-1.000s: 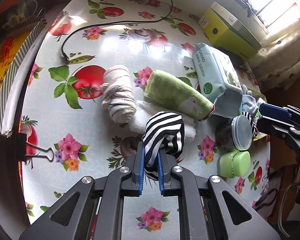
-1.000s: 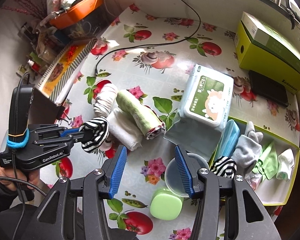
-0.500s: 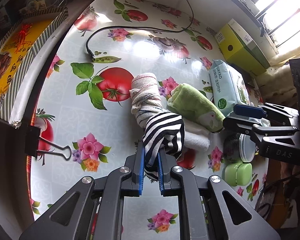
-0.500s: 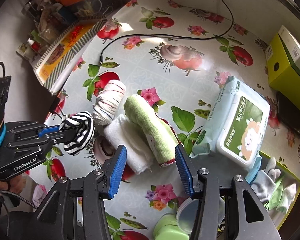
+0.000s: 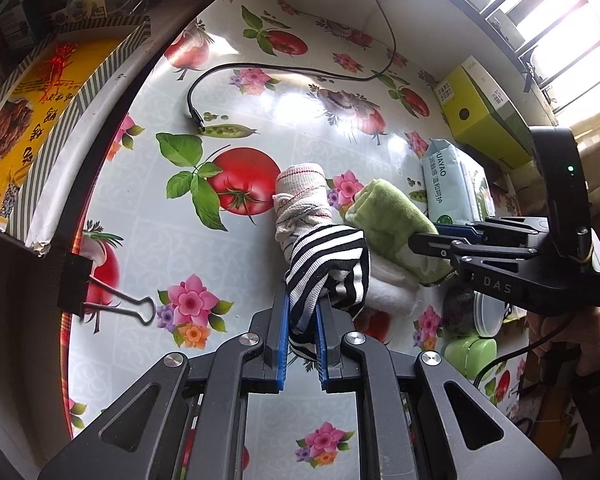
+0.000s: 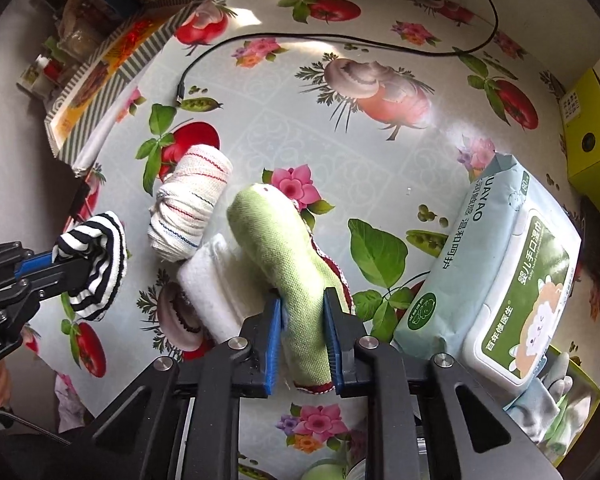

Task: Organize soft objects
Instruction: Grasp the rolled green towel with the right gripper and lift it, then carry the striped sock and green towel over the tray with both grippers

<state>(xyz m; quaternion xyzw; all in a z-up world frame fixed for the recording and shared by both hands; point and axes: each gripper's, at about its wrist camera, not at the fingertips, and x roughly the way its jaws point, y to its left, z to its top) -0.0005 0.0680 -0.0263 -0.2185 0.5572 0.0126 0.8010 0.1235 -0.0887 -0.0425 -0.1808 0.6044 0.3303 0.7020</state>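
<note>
With your right gripper (image 6: 302,334) closing on the green rolled towel (image 6: 288,264) and your left gripper (image 5: 302,336) clamped on the striped sock (image 5: 328,264), lifting could drag the white towel (image 6: 212,284) underneath.

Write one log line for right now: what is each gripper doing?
left gripper: shut on striped sock | right gripper: jaws closing around green rolled towel | white towel: on table

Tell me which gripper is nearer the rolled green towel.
Right. The right gripper is closing its jaws around the green towel, with the near end between its pads. The left gripper, shut on a striped sock, stands off to the side.
</note>
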